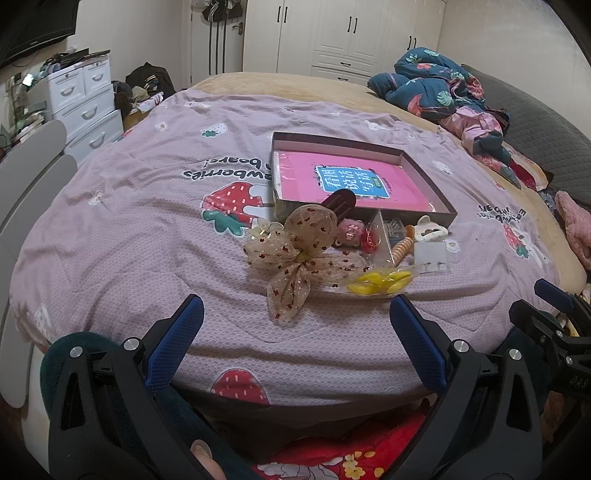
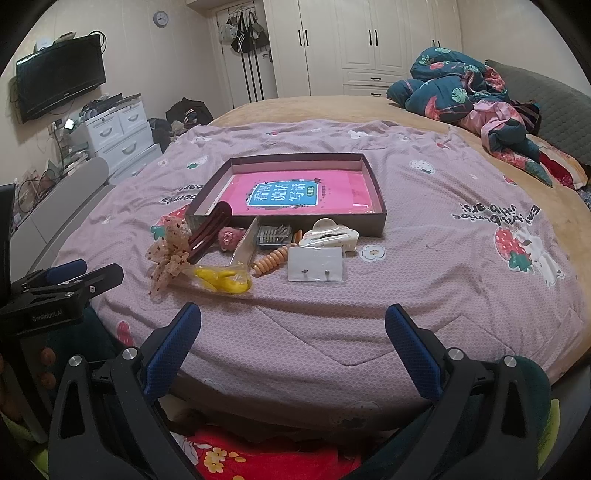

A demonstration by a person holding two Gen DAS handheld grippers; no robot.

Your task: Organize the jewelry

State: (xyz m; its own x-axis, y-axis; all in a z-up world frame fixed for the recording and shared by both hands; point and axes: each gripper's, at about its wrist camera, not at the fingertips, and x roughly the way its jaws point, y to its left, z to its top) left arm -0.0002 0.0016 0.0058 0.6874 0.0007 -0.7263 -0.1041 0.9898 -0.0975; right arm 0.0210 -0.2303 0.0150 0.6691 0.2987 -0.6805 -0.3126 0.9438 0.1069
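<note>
Purple bedspread (image 2: pixel 406 229), jewelry beside box (image 2: pixel 373 192), claws agape

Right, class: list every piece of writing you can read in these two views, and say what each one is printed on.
"看图说话写话" on the pink book in the box.
"GenRobot.AI" on the left gripper body.
"wberries" and "bears!", upside down, on the quilt; the other quilt lettering is too distorted to read.
The book's small print and the wall clock numerals are too small.

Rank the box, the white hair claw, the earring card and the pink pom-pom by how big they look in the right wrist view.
1. Box
2. Earring card and white hair claw: look alike, unsure
3. Pink pom-pom
</note>
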